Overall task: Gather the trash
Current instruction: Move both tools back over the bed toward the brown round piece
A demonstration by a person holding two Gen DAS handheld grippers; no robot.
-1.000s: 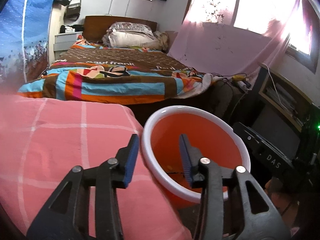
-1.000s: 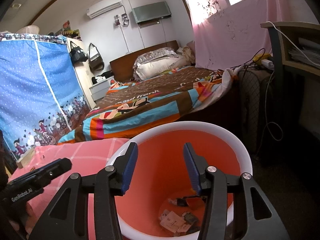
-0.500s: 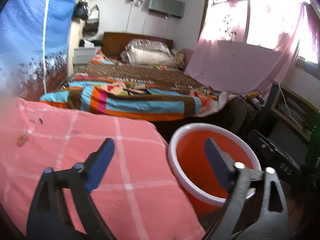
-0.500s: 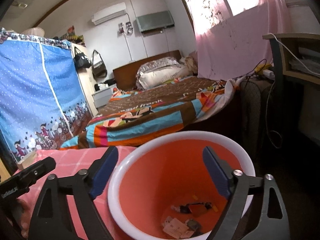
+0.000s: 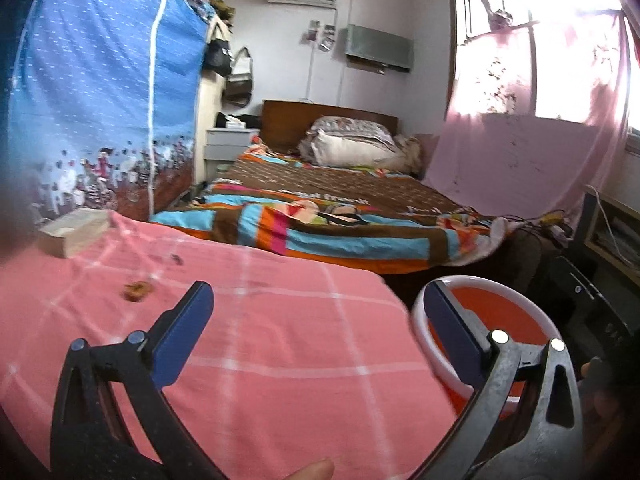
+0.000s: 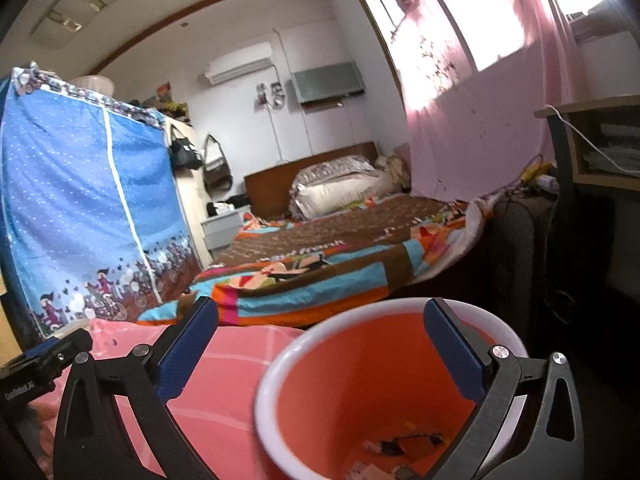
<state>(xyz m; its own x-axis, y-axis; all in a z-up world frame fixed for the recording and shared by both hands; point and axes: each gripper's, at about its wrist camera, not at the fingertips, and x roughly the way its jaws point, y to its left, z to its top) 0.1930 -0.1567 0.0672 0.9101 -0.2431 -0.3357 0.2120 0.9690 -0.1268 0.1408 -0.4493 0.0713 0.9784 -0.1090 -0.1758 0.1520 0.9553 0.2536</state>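
An orange bucket (image 5: pixel 500 312) with a white rim stands on the floor beside the pink checked cloth (image 5: pixel 280 340). In the right wrist view the bucket (image 6: pixel 352 380) holds several paper scraps and wrappers (image 6: pixel 404 440) at its bottom. My right gripper (image 6: pixel 320 306) hangs over the bucket's near rim, its jaws opening with nothing between them. My left gripper (image 5: pixel 316 292) is open and empty above the cloth, left of the bucket. A small brown scrap (image 5: pixel 136 290) and a dark crumb (image 5: pixel 176 258) lie on the cloth ahead to the left.
A flat cardboard box (image 5: pixel 74 230) sits at the cloth's far left corner. Beyond it stand a bed with a striped quilt (image 5: pixel 340 208) and a blue fabric wardrobe (image 5: pixel 100 100). A desk with cables (image 6: pixel 592 140) and dark equipment stand right of the bucket.
Both grippers have spread from half-closed to wide open. The left one swung left, off the bucket and over the pink cloth. The right one tilted up slightly above the bucket.
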